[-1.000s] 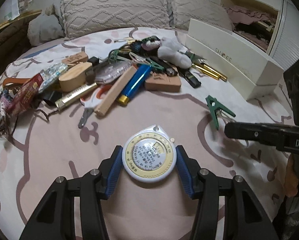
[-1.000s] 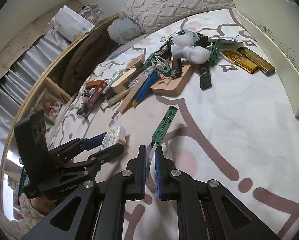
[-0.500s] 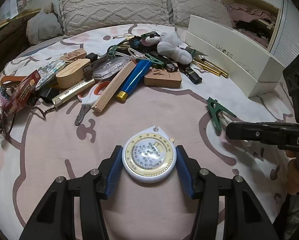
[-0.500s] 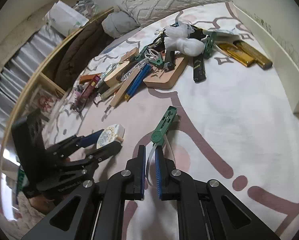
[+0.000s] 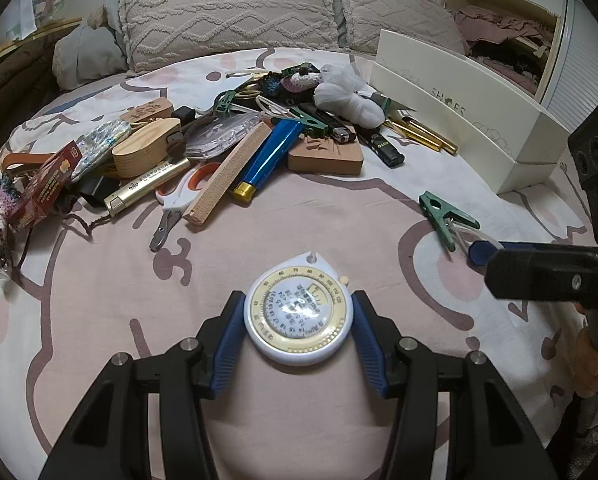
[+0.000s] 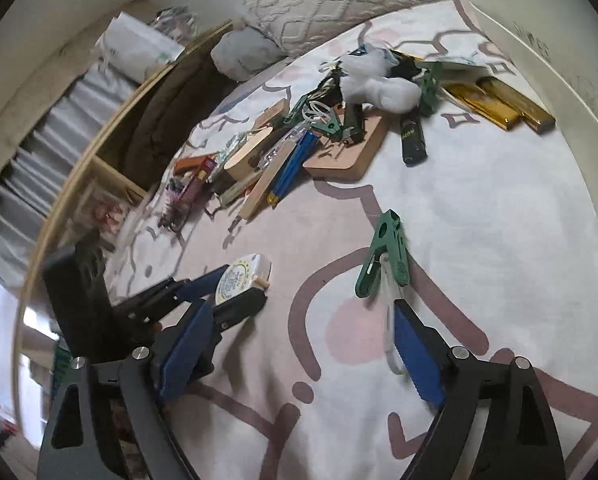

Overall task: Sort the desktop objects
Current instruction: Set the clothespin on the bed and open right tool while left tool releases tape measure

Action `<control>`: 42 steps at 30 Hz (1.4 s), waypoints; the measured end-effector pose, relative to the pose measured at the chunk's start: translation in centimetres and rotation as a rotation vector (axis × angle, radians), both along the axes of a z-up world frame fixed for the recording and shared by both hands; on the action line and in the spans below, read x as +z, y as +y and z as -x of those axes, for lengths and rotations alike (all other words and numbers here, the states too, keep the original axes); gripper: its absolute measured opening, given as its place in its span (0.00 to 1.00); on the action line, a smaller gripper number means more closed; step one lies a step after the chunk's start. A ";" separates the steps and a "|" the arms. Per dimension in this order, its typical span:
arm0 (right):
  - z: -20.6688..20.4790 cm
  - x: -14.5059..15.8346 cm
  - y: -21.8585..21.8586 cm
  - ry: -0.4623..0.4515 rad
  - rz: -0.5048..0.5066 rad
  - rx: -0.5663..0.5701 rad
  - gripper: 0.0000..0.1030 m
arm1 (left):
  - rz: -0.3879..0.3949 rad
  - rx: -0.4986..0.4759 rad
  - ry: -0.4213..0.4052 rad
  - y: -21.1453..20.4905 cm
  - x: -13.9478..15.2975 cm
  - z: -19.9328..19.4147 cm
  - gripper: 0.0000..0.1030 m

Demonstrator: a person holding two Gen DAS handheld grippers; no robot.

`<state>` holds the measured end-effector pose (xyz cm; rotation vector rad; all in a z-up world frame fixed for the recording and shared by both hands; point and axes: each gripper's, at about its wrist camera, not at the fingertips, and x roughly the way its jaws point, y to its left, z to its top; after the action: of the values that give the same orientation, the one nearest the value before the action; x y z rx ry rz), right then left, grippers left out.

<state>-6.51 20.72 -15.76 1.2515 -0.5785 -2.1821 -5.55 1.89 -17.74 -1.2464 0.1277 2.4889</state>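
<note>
A round white tape measure (image 5: 299,316) with a yellow dial sits low over the patterned sheet, and my left gripper (image 5: 297,304) is shut on its sides. The same tape measure (image 6: 239,276) appears at the left of the right wrist view. A green clip (image 6: 383,256) lies on the sheet just ahead of my right gripper (image 6: 299,320). That gripper's jaws are opening wide and nothing is pressed between them. The clip's clear loop (image 6: 389,320) rests against the right finger's blue pad. In the left wrist view the green clip (image 5: 445,216) lies at the right.
A pile of small objects (image 5: 239,148) covers the far middle of the bed: a blue tube, wooden blocks, scissors, lighters and more clips. A white shoe box (image 5: 459,120) stands at the right. Pillows (image 5: 227,12) line the back.
My right gripper's jaws were shut on the clip's clear loop and now stand wide apart, with the green clip lying free on the sheet. The left gripper and tape measure have not moved.
</note>
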 end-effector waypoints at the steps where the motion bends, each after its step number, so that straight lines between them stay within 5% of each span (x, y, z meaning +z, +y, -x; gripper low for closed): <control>1: 0.1 -0.2 0.1 -0.012 0.016 0.004 0.86 | 0.001 0.000 0.001 0.0 0.0 0.0 0.51; 13: 0.4 0.2 2.9 -0.024 0.057 -0.068 0.86 | 0.002 0.000 0.002 0.0 0.0 0.0 0.51; 20: 0.9 -0.1 3.1 0.005 -0.121 -0.147 0.86 | 0.006 0.004 0.003 0.0 -0.4 0.1 0.52; 29: 0.8 -1.0 -0.4 0.119 -0.462 -0.103 0.87 | -0.011 0.000 0.000 -0.1 -1.0 0.2 0.66; 32: 0.9 -1.6 -1.3 0.137 -0.540 -0.090 0.90 | -0.029 -0.010 -0.009 0.0 -1.1 0.2 0.81; 35: 1.1 -1.8 -1.8 0.144 -0.585 -0.090 0.91 | -0.010 -0.035 -0.009 0.7 -1.3 -0.1 0.93; 42: 1.0 -1.4 -0.7 0.148 -0.601 -0.170 0.91 | -0.001 -0.046 -0.011 0.9 -1.5 -0.2 0.97</control>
<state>-7.55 20.01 -17.14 1.3418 0.0501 -2.6779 -5.40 2.76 -19.19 -1.2421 0.1499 2.4429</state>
